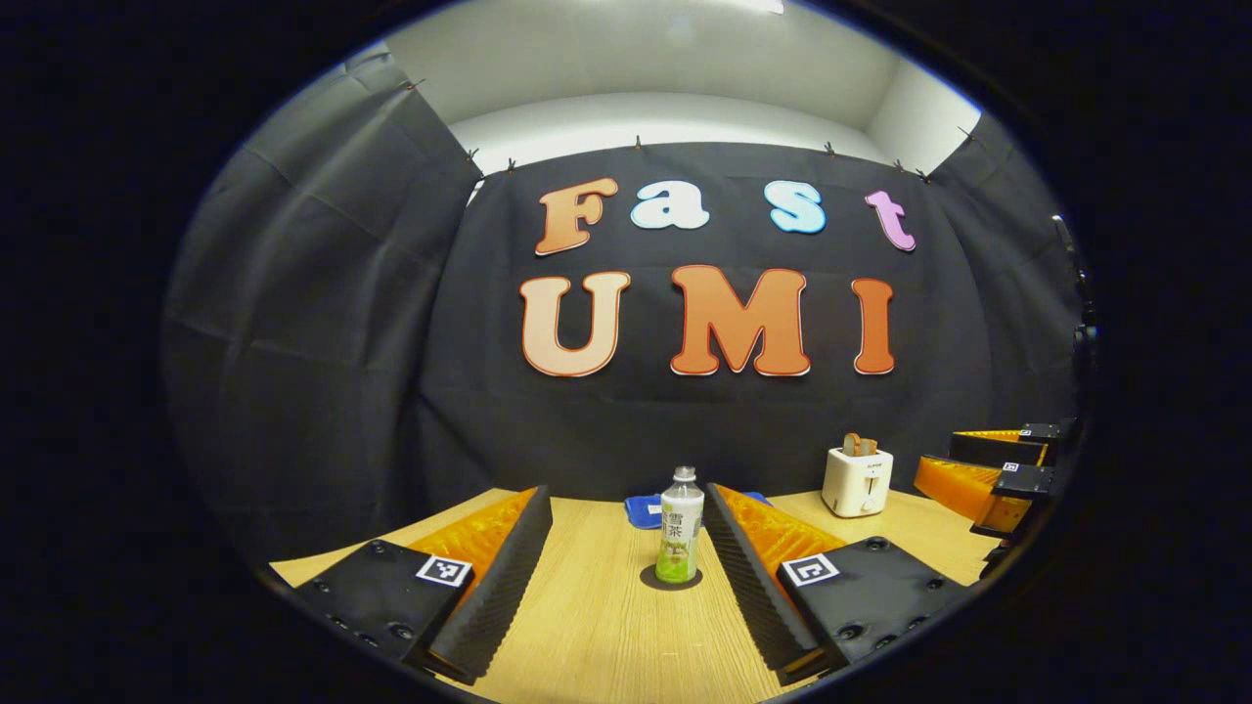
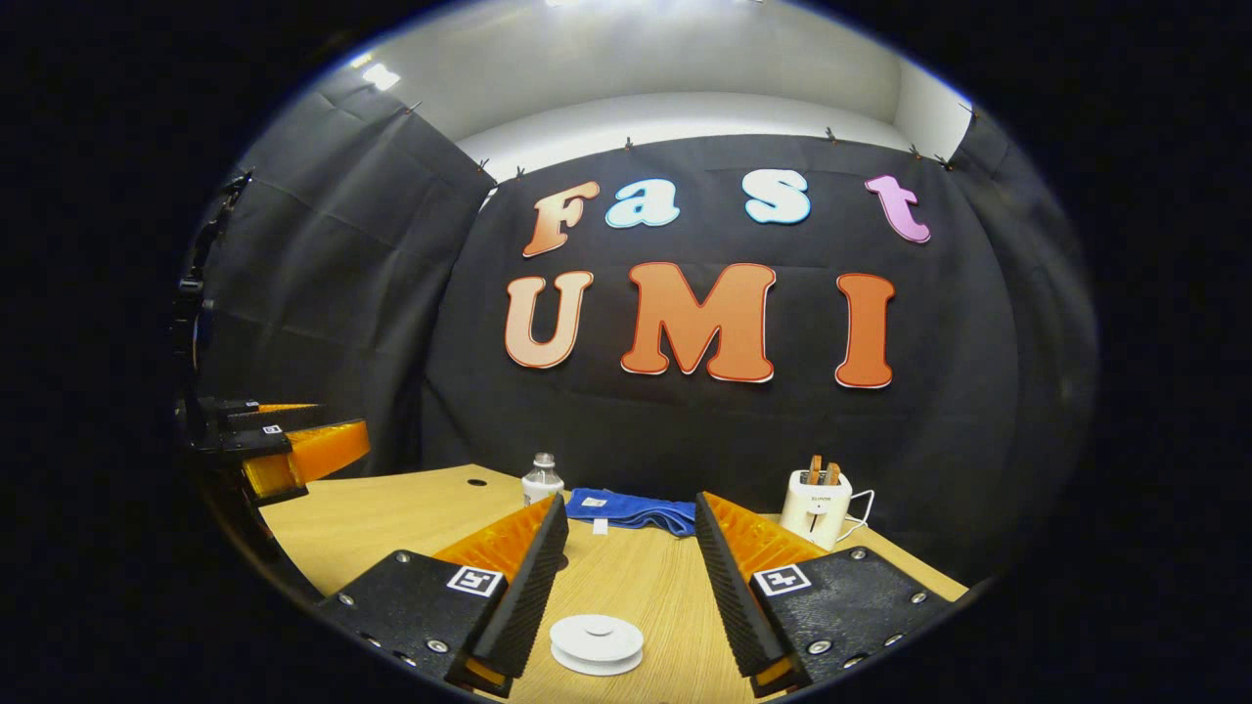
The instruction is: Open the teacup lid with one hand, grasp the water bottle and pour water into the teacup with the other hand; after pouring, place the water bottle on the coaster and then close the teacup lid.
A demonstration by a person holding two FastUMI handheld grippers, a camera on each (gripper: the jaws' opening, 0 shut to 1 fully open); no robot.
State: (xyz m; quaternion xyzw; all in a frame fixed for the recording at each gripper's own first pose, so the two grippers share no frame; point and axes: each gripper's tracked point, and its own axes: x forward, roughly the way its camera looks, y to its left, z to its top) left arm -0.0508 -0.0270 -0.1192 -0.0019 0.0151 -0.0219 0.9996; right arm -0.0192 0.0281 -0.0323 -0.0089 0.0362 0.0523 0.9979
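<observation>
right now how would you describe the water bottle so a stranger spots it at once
On the wooden table, in front of the blue cloth, the water bottle stands upright on a dark round coaster. It is the only clear, capped, green-labelled thing; the white toaster sits off to its right.

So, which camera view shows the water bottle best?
The left gripper view: the water bottle stands upright, fully visible, on a dark coaster between the left tool fingers. In the right gripper view, its cap and shoulders rise behind the right tool finger.
</observation>
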